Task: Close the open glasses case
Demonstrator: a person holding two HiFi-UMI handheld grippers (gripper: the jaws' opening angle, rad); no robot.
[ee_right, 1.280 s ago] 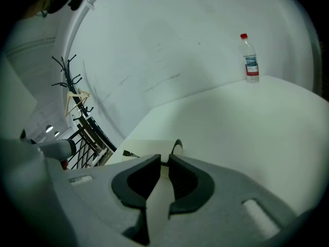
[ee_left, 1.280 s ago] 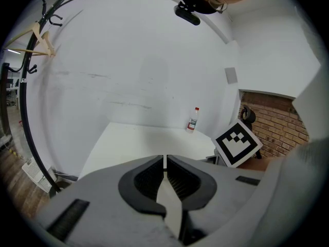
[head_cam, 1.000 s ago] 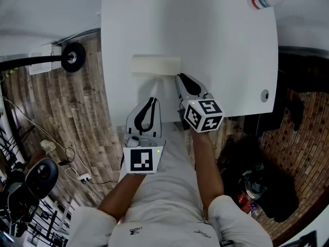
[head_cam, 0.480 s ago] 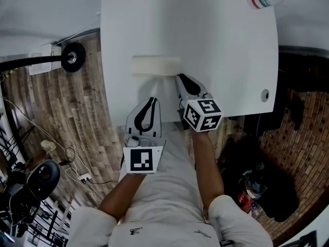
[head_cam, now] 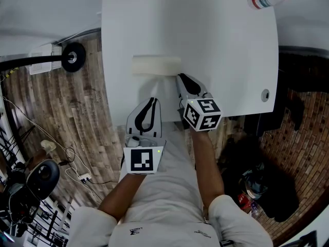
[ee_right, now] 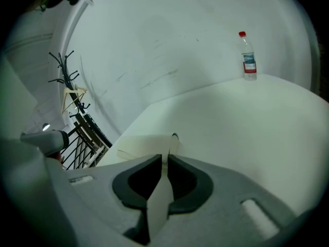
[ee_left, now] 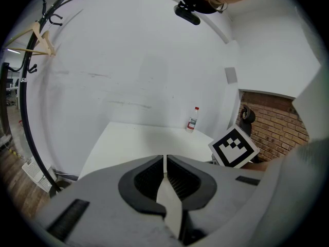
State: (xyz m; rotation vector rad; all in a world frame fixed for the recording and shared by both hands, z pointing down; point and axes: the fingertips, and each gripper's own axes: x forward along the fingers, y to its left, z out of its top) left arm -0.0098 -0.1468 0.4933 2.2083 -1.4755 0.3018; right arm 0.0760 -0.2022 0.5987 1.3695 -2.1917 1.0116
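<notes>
glasses case (head_cam: 156, 65) lay on the white counter (head_cam: 221, 45), centre of frame | right gripper (head_cam: 180, 77) just below its right end, jaws pressed together, empty | left gripper (head_cam: 150, 100) lower, at the counter's near edge, jaws together, empty | bottle (head_cam: 268, 0) upper right

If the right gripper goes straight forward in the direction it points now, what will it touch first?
Most likely the glasses case: it lies on the table just ahead of the shut right gripper, which points near the case's right end. Depth is unclear, so it may only graze that end.
</notes>
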